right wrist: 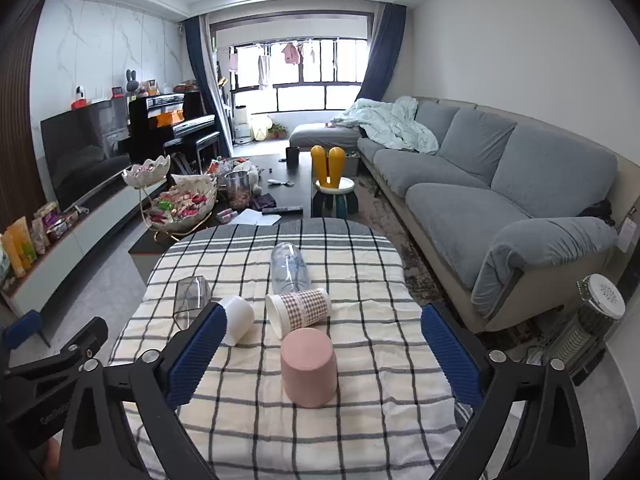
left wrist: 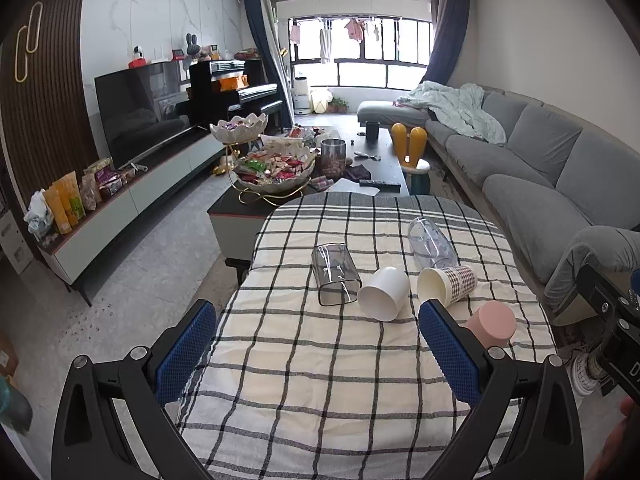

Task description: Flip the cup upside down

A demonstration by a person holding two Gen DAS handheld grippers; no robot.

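Several cups are on a checked tablecloth (left wrist: pixel 320 360). A pink cup (right wrist: pixel 309 366) stands upside down in the right wrist view, also seen in the left wrist view (left wrist: pixel 494 322). A white cup (left wrist: pixel 384 292), a plaid paper cup (left wrist: pixel 448 283), a smoky square glass (left wrist: pixel 334 274) and a clear glass (left wrist: pixel 430 242) lie on their sides. My left gripper (left wrist: pixel 316 356) is open and empty, short of the cups. My right gripper (right wrist: pixel 320 356) is open, its blue pads (right wrist: pixel 198 354) wide on either side of the pink cup, not touching it.
A dark coffee table (left wrist: pixel 384 160) with a tiered snack bowl (left wrist: pixel 274 170) stands beyond the table. A grey sofa (right wrist: pixel 500 184) runs along the right. A TV stand (left wrist: pixel 132 196) is on the left. A small heater (right wrist: pixel 592 320) sits at the right floor.
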